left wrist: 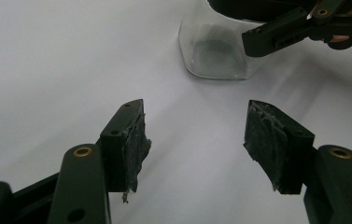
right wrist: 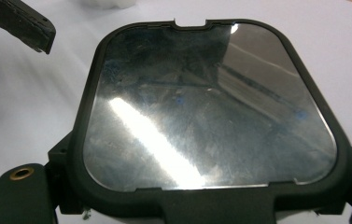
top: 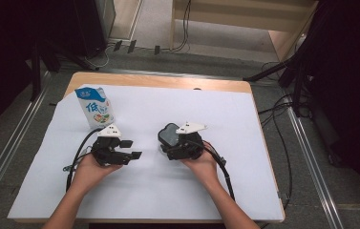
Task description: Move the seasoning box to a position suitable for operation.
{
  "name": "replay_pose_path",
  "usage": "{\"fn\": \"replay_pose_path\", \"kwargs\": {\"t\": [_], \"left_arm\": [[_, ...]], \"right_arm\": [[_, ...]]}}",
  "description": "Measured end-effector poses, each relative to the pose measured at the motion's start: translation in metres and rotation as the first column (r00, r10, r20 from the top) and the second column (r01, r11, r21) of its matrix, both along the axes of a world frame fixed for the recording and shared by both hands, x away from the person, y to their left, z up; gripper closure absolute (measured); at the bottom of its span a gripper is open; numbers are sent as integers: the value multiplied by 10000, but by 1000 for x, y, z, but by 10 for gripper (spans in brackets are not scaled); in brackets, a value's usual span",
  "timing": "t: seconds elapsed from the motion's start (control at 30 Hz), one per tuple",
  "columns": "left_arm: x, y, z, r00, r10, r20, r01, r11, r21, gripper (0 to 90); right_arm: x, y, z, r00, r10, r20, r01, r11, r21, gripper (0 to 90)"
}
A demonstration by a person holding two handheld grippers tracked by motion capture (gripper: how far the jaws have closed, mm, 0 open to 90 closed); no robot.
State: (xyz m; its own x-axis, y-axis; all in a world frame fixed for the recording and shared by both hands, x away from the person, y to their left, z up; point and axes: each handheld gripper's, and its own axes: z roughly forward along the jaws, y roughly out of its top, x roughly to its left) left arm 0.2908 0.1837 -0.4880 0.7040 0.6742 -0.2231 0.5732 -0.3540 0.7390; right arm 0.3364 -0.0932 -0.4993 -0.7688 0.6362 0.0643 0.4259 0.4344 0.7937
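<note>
High view, and both hands are down on the white-covered worktop (top: 134, 191), a tool in each. The left tool (top: 132, 149) sits near the middle-left, its jaws spread wide with nothing between them, pointing right toward the other hand. In the left gripper view those two padded jaws stand well apart over bare white sheet, and beyond them stands a clear glass jar (left wrist: 213, 51) with a square-ish base, upright on the sheet.

Over to the right tool (top: 168, 140): it sits just right of centre, and at its tip is a dark lid (top: 170, 133). The right gripper view shows that lid (right wrist: 211, 107) up close, a rounded square with a black rim and a glossy reflective panel, tilted toward the lens and seated between this tool's jaws. How tightly the jaws press on it, I cannot tell.

Far left on the worktop, a blue and white milk carton (top: 95, 106) stands upright, well apart from the jar.
</note>
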Motion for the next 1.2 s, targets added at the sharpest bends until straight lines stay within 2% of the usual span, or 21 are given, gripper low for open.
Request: {"fn": "replay_pose_path", "kwargs": {"t": [0.07, 0.1, 0.33, 0.43, 0.77, 0.93, 1.1, 1.13, 1.2], "left_arm": [[0, 0, 0, 10000, 2, -9, -3, 10000, -23, 390], [0, 0, 0, 10000, -13, -18, 13, 10000, -66, 390], [0, 0, 0, 10000, -15, -16, 15, 9999, -126, 398], [1, 0, 0, 10000, 0, -17, 0, 9999, -139, 403], [4, -3, 1, 9999, -111, -50, 110, 9999, -86, 413], [6, -5, 1, 10000, -68, -1, 68, 10000, -17, 421], [6, -7, 2, 9999, -73, 157, 75, 9999, -104, 472], [7, -7, 2, 9999, -96, 121, 97, 9999, -108, 517], [7, -8, 1, 9999, -126, -13, 126, 9998, -183, 548]], "right_arm": [[0, 0, 0, 10000, 39, -10, -39, 10000, 2, 156], [0, 2, -2, 9996, 269, 27, -269, 9995, -142, 147], [2, -1, -1, 9988, 285, -393, -280, 9995, 119, 120], [1, -6, 8, 9987, 328, -395, -313, 9988, 390, 120], [-12, -20, 31, 9984, 271, -494, -240, 9978, 621, 120], [-19, -30, 42, 9990, 314, -325, -286, 9960, 843, 121], [-28, -41, 49, 9987, 340, -383, -306, 9959, 857, 182], [-35, -47, 49, 9987, 405, -302, -381, 9965, 746, 239], [-37, -49, 48, 9989, 383, -264, -362, 9965, 755, 258]]}}
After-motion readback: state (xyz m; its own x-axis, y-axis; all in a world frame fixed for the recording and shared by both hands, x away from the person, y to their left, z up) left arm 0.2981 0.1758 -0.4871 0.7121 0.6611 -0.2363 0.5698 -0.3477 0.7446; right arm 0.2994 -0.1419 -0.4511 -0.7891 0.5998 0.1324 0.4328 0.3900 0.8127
